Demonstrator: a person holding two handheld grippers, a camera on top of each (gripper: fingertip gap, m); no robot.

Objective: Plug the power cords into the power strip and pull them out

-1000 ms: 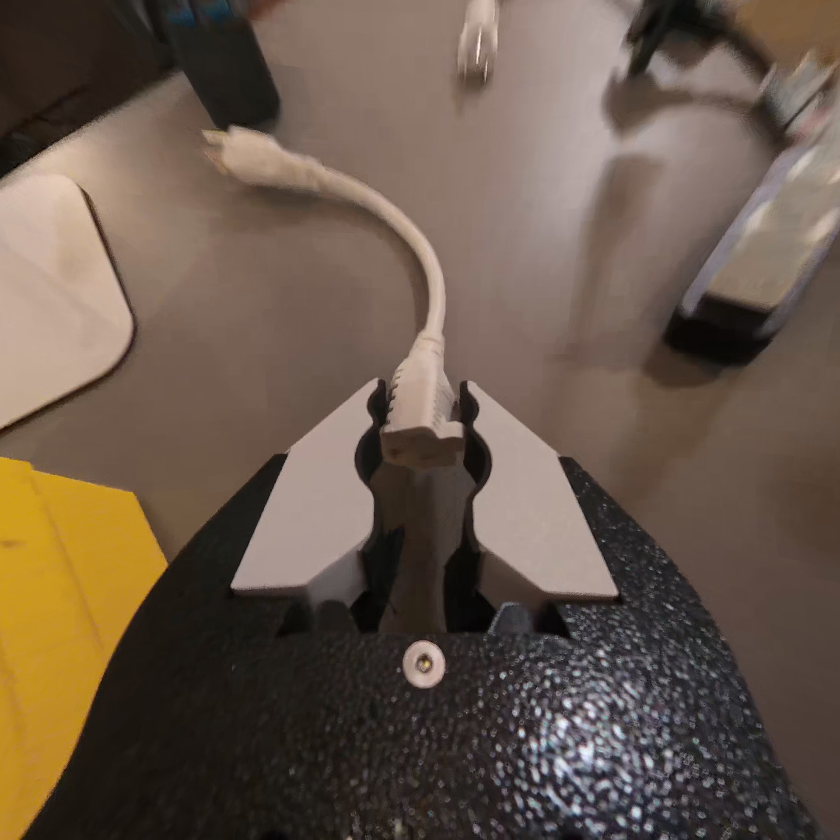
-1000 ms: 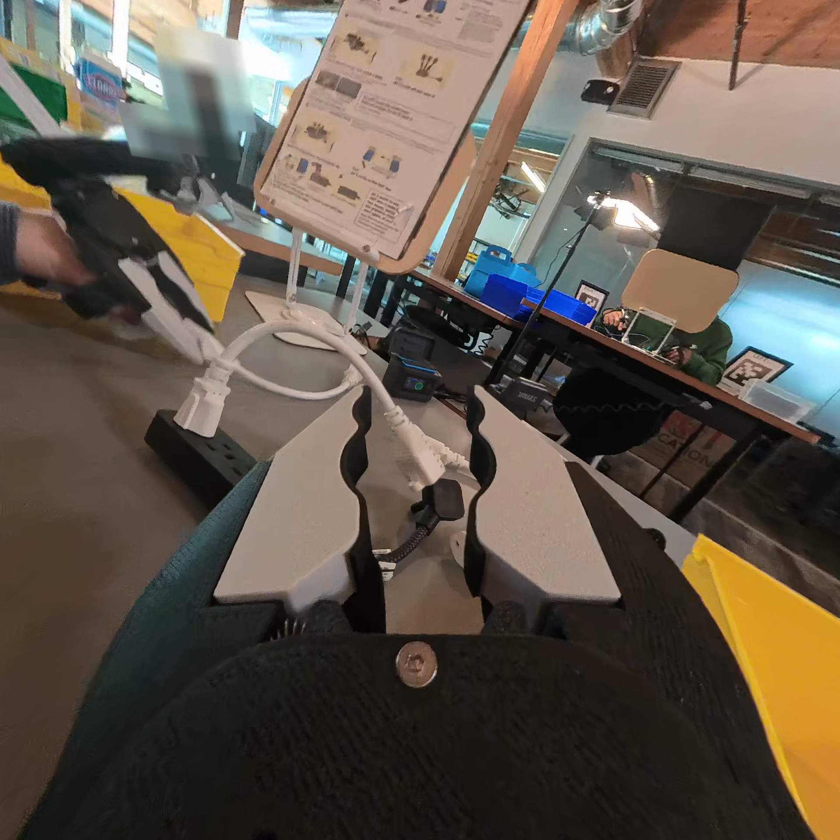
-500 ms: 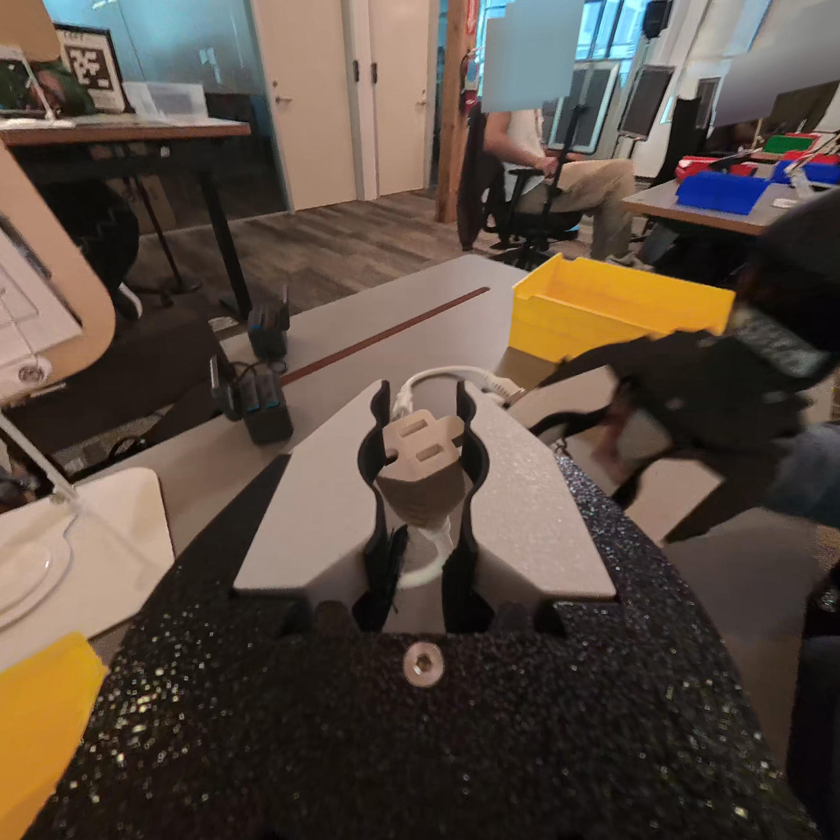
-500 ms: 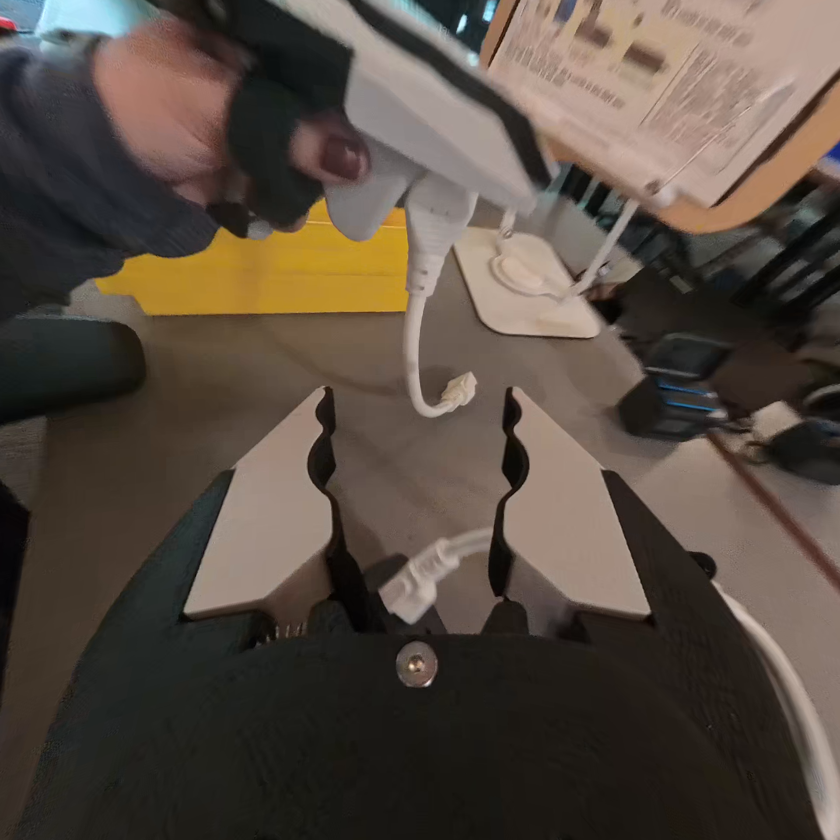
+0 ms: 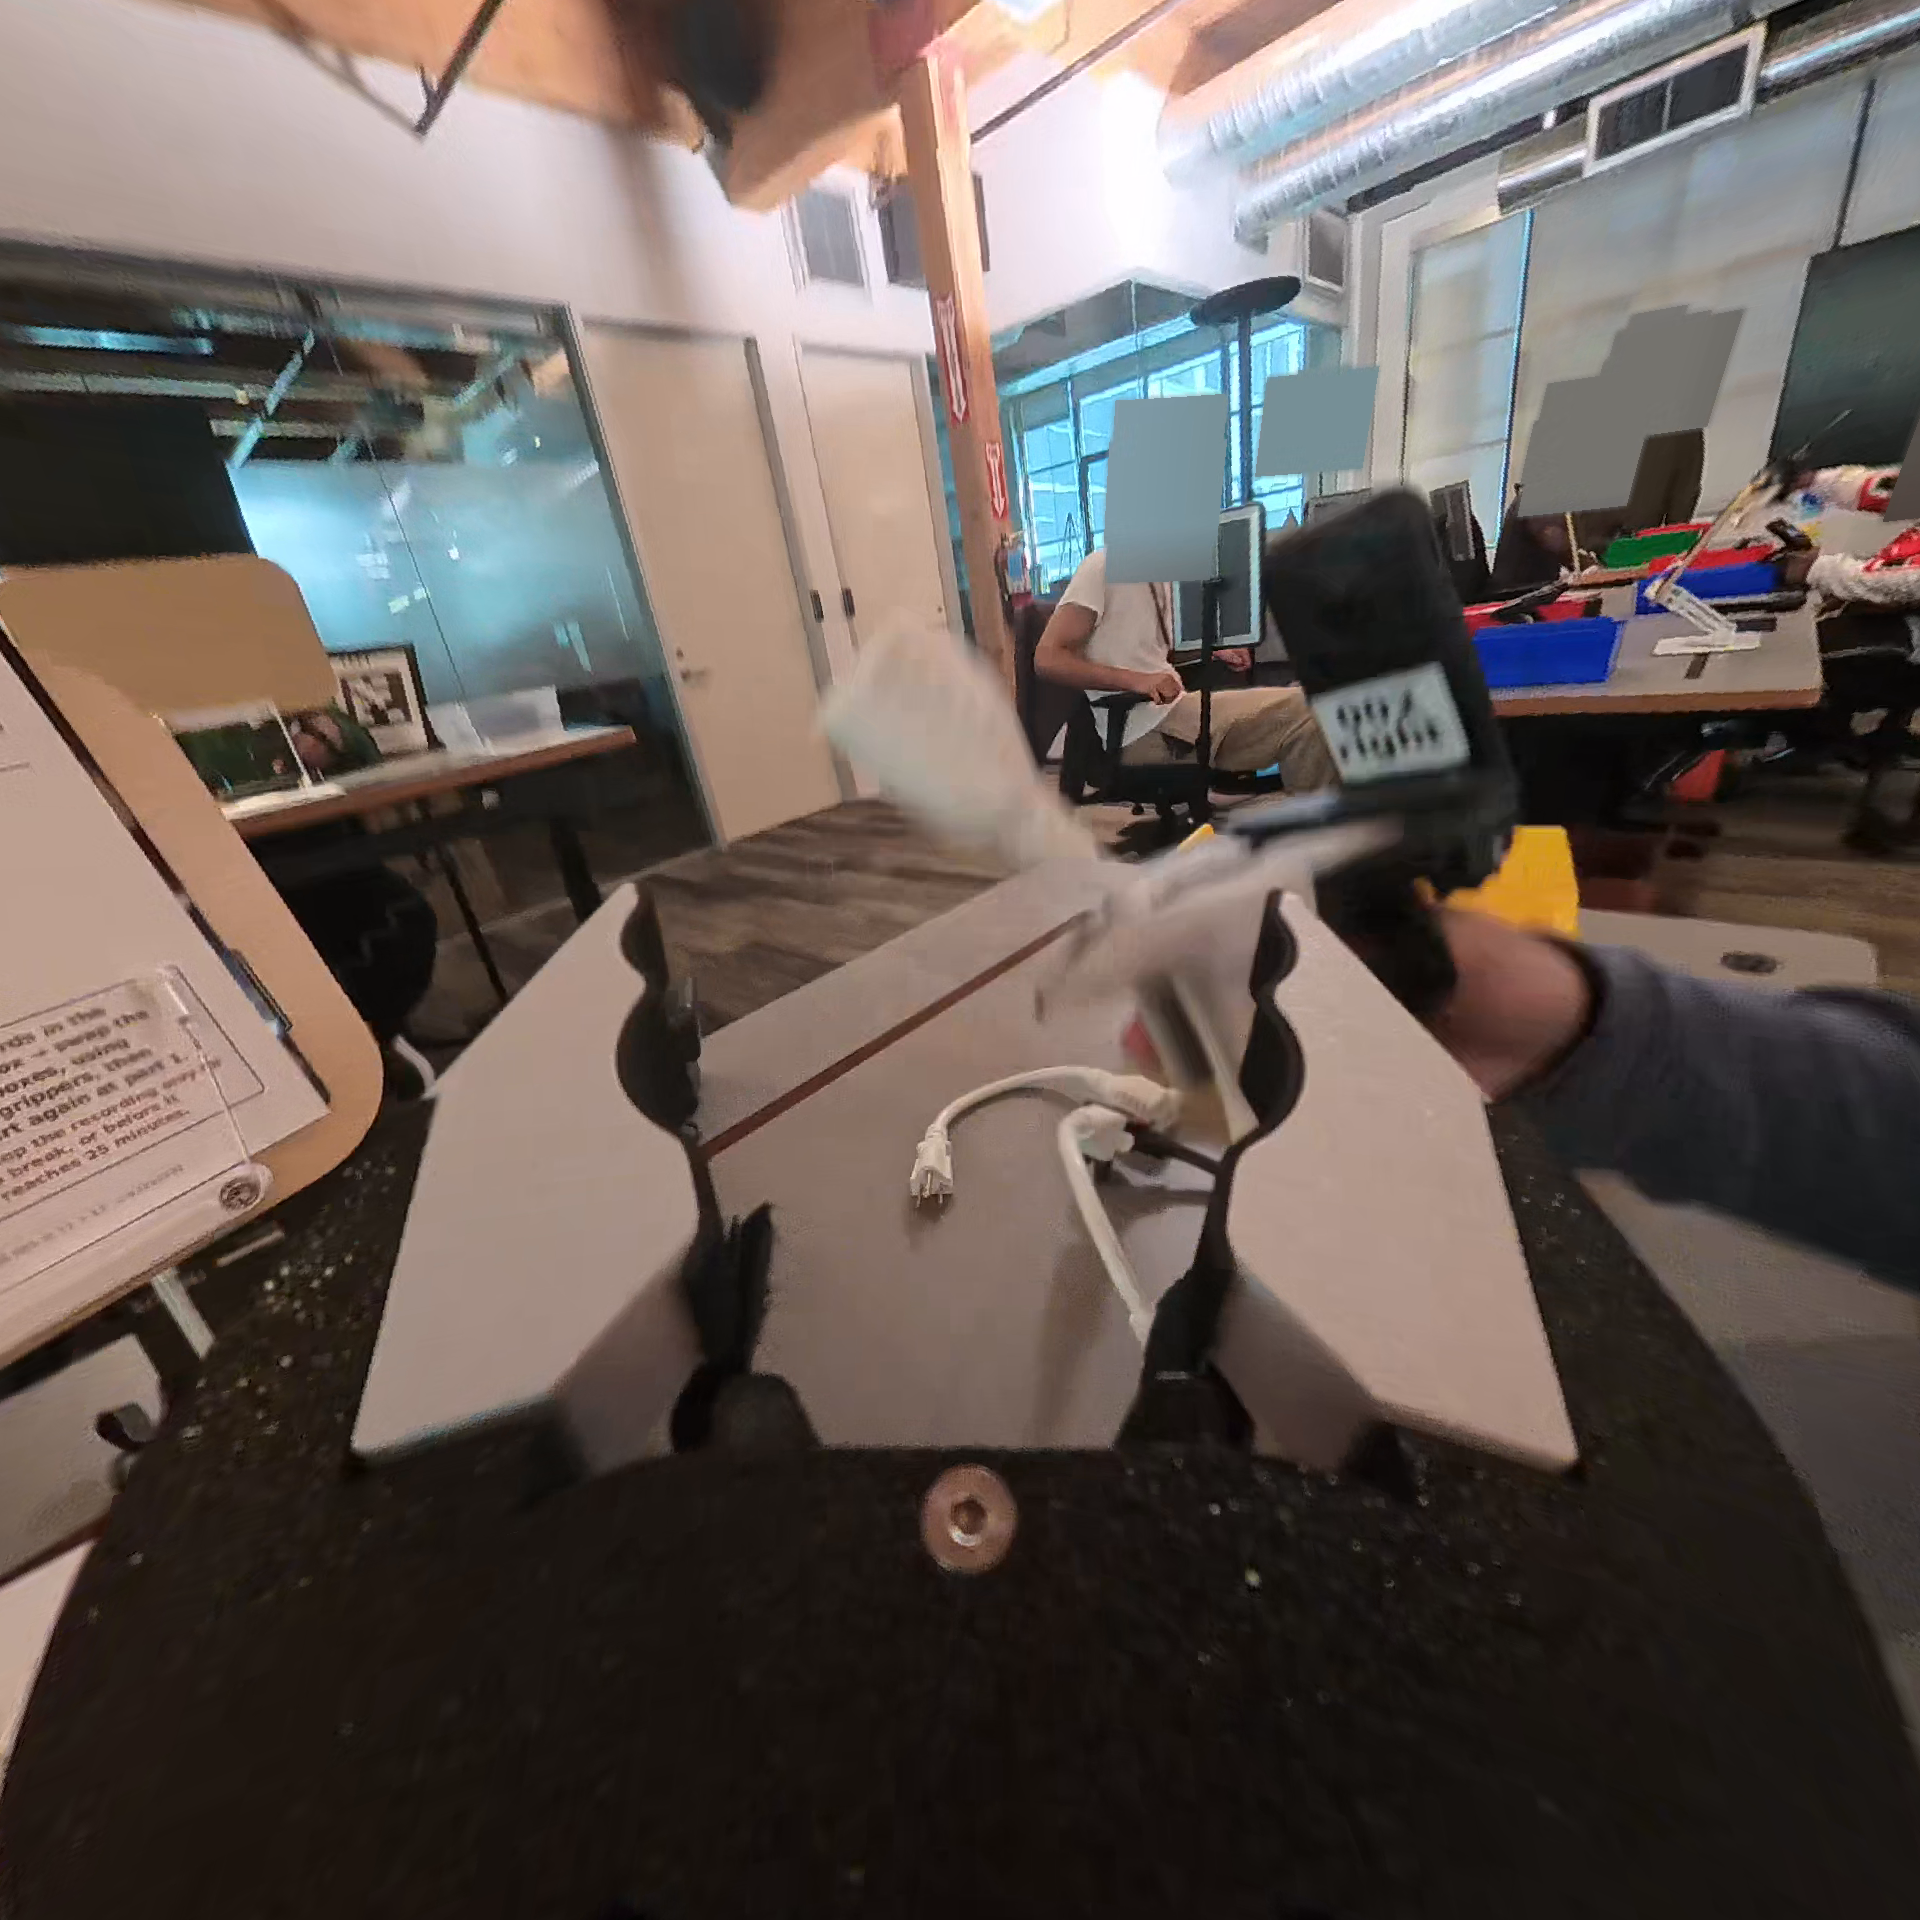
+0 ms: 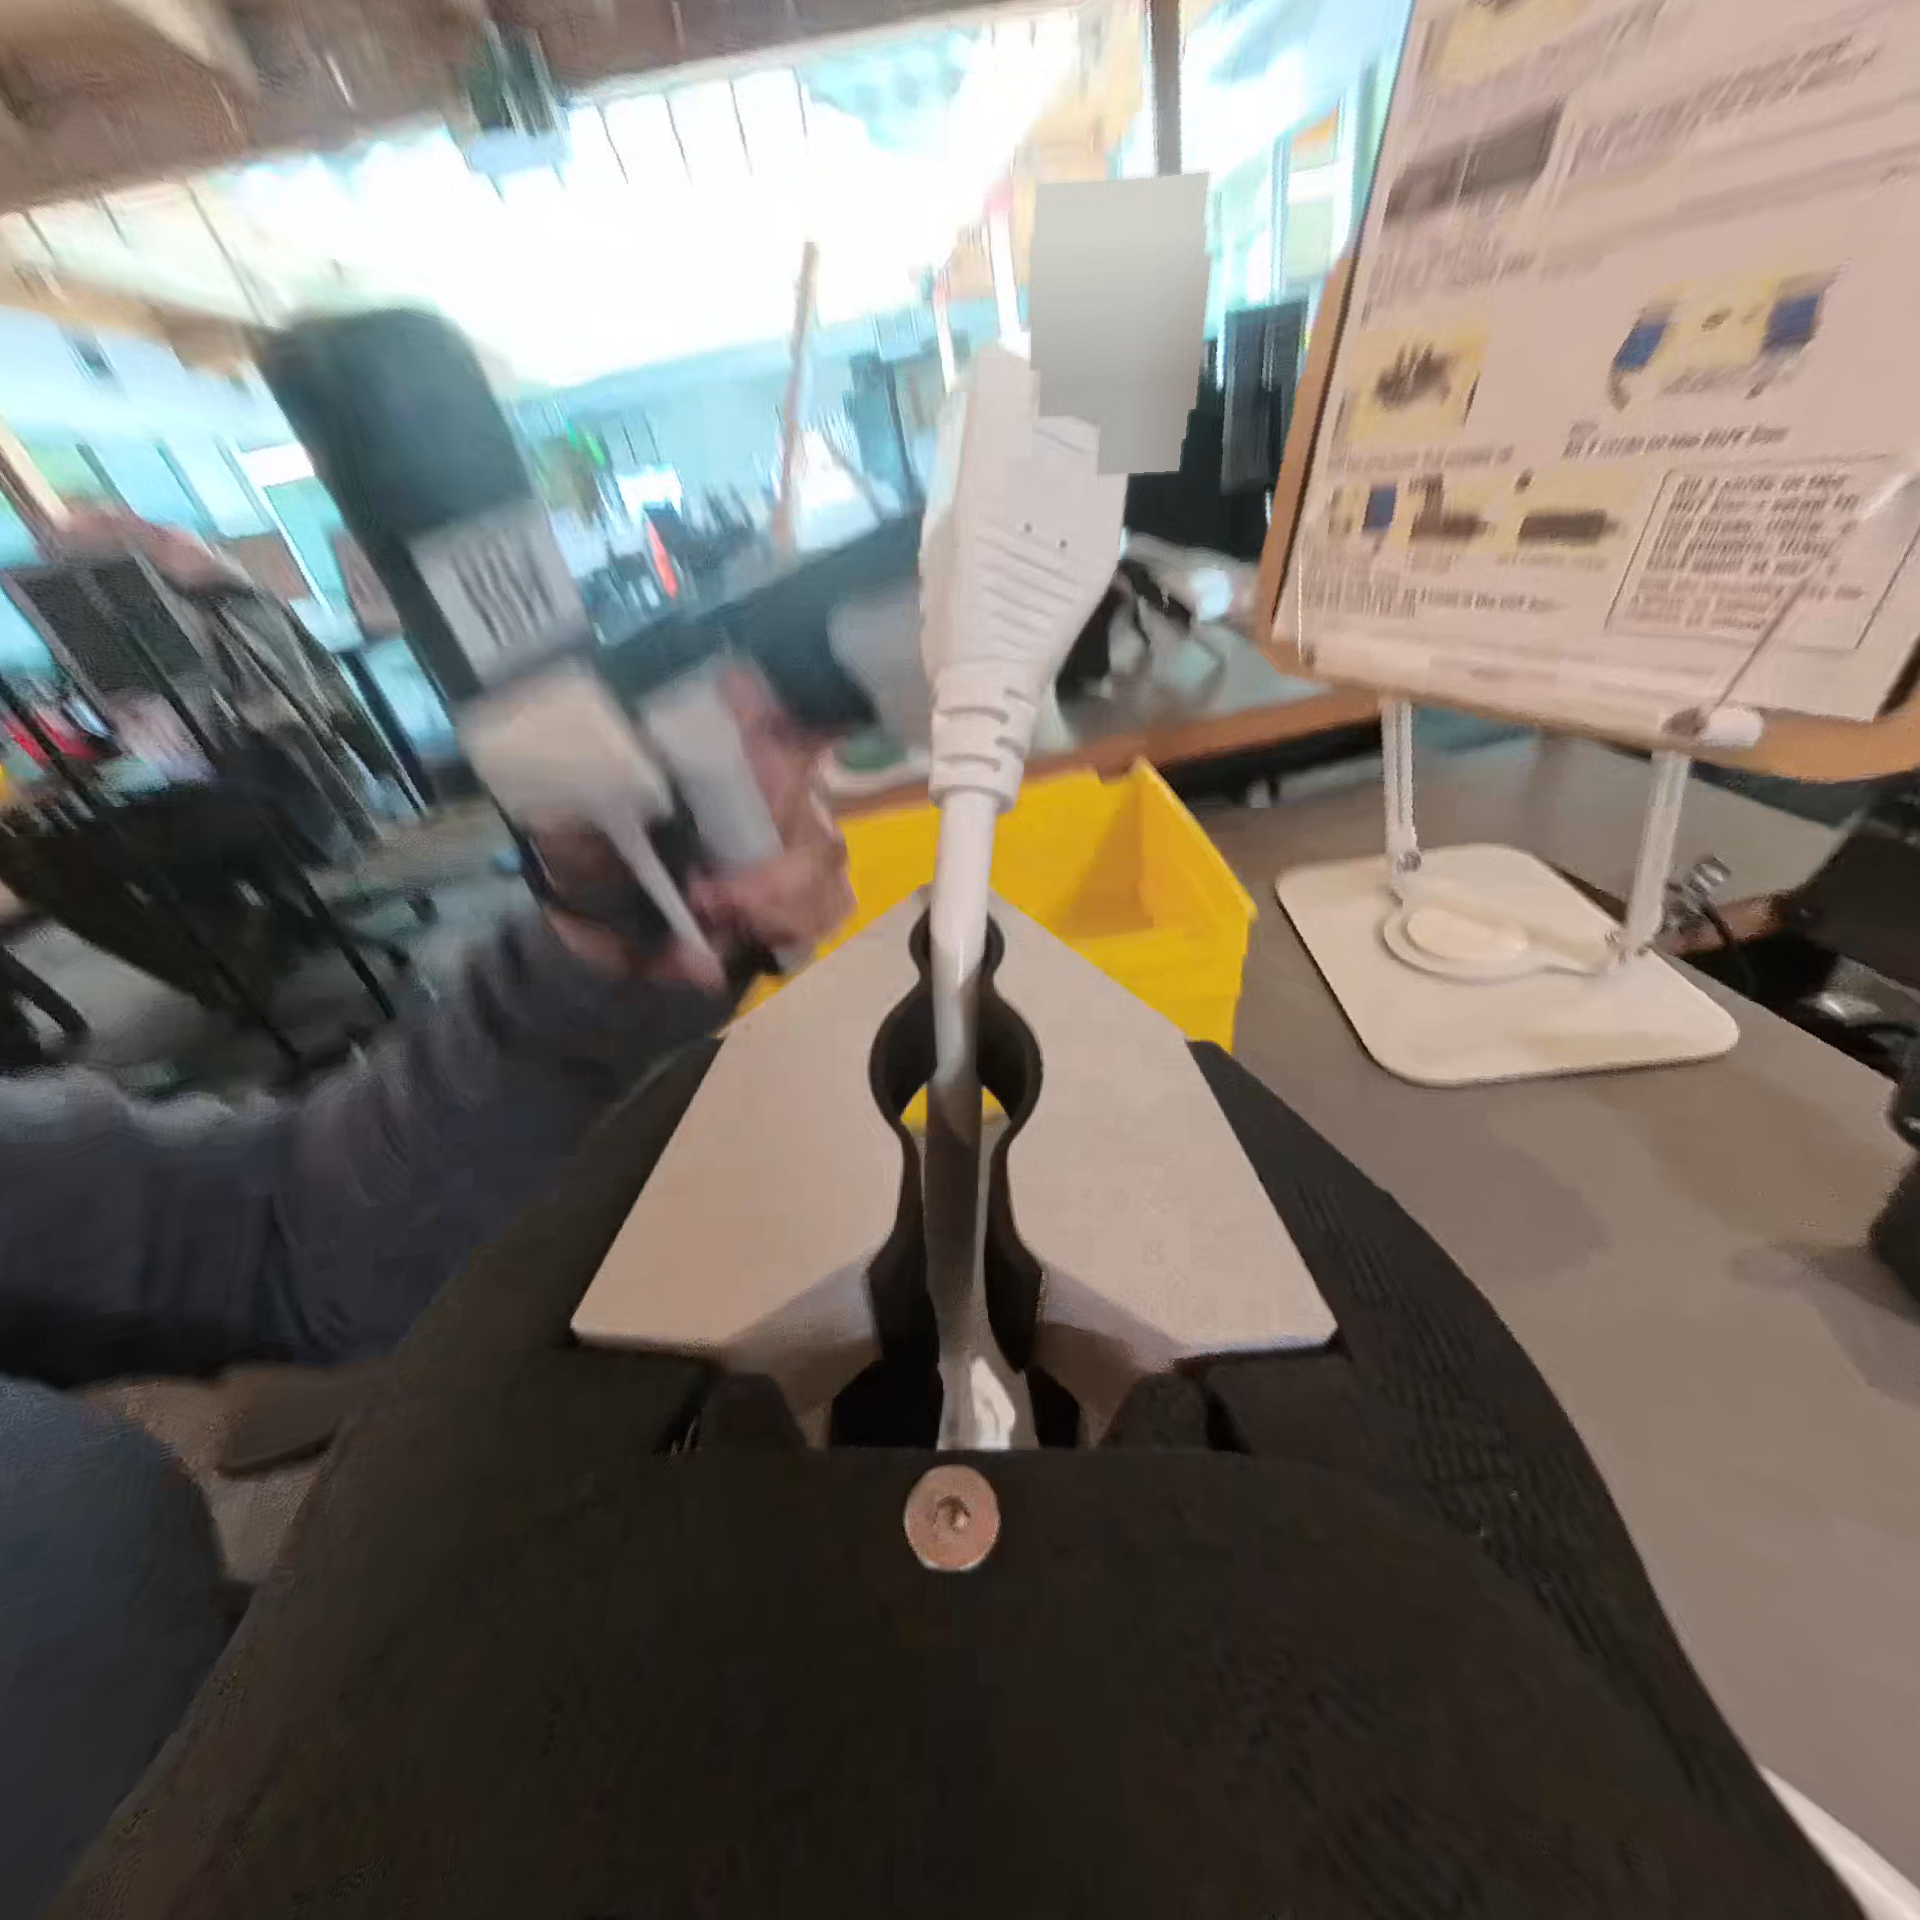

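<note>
My left gripper [image 5: 954, 935] is open wide and empty, raised above the grey table [image 5: 935, 1320]. Between its fingers, a short white power cord [image 5: 997, 1096] lies on the table with its pronged plug [image 5: 928, 1174] toward me; a second white cord [image 5: 1101, 1216] lies beside it. My right gripper [image 6: 961, 925] is shut on a white cord [image 6: 961, 862] whose ribbed connector end [image 6: 1013, 561] sticks up past the fingertips. It shows blurred in the left wrist view [image 5: 1236, 873], held by a hand. The left gripper shows blurred in the right wrist view [image 6: 623, 790]. I see no power strip.
A yellow bin [image 6: 1132, 894] stands behind the right gripper, and it also shows in the left wrist view [image 5: 1527, 883]. An instruction board on a white stand [image 6: 1507, 966] is at the right; the board [image 5: 135, 1049] is close on the left. People sit at desks beyond. My right fingertips sit around 4 cm from my left ones.
My left gripper has let go of the cord's socket end and opened wide. My right gripper, open before, has shut on a white cord and lifted it. Both views have swung upward.
</note>
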